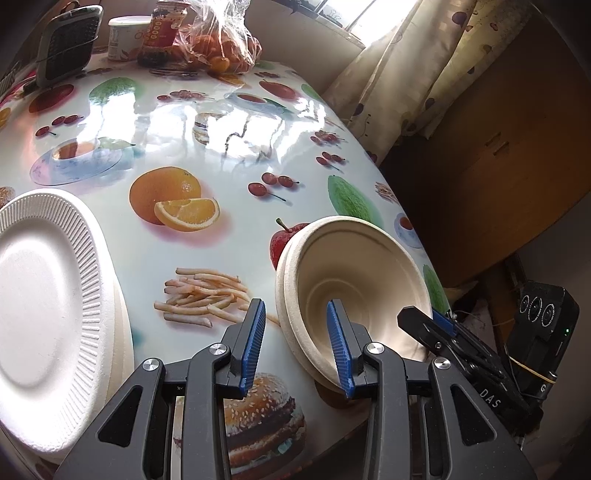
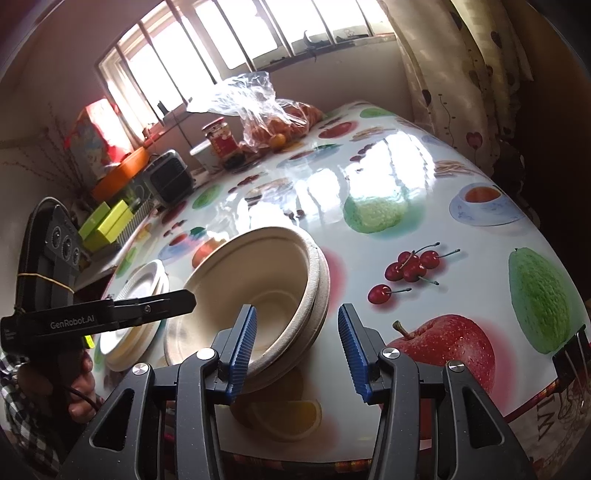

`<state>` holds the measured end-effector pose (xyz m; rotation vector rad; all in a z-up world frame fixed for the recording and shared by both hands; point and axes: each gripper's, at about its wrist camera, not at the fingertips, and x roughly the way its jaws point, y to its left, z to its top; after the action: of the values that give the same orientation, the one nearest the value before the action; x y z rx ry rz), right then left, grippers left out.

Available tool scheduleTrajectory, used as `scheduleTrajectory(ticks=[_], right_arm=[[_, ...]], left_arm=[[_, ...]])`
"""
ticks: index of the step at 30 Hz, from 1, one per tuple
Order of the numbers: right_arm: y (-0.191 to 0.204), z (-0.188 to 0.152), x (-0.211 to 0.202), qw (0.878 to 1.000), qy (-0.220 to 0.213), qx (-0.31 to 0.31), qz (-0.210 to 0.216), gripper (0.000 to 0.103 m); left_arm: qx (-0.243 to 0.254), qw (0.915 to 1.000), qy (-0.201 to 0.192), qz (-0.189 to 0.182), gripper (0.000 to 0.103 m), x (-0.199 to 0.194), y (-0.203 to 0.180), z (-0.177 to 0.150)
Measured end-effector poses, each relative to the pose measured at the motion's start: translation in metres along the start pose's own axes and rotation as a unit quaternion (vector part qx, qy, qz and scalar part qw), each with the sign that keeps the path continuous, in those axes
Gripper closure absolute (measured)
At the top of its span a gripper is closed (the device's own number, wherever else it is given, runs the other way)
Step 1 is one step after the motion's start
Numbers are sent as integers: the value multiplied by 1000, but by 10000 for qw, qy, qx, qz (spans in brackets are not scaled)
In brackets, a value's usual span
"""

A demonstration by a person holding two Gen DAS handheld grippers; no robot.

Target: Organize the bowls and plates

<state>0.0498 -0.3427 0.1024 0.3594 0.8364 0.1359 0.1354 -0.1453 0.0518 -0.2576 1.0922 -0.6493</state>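
A stack of beige pulp bowls [image 1: 354,266] [image 2: 258,273] sits tilted near the table's front edge, with a shadow under its near side. My left gripper [image 1: 295,303] is open and straddles the stack's left rim, one finger inside the top bowl and one outside. My right gripper [image 2: 297,308] is open too and straddles the opposite rim the same way. No pad visibly presses on the bowls. The right gripper's finger [image 1: 413,321] shows at the bowl's far side. A stack of white ribbed plates [image 1: 48,295] [image 2: 136,295] lies to the left.
The glossy fruit-print tablecloth [image 1: 221,147] covers a round table that drops off on the right. At the back stand a bag of oranges [image 1: 221,48], a red jar [image 1: 166,33] and a small black appliance [image 1: 68,40]. A person's hand [image 2: 81,387] holds the left gripper.
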Motion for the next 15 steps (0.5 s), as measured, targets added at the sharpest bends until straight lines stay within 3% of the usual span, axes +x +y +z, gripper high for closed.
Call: scheduleTrajectory(ticks=[9, 15], right_arm=[[1, 0, 1, 10000, 10, -5, -6, 61], [3, -1, 3, 10000, 24, -17, -10, 64]], left_arm=[[83, 9996, -46, 261, 67, 1, -4, -2], [148, 9995, -59, 286, 78, 2, -5, -1]])
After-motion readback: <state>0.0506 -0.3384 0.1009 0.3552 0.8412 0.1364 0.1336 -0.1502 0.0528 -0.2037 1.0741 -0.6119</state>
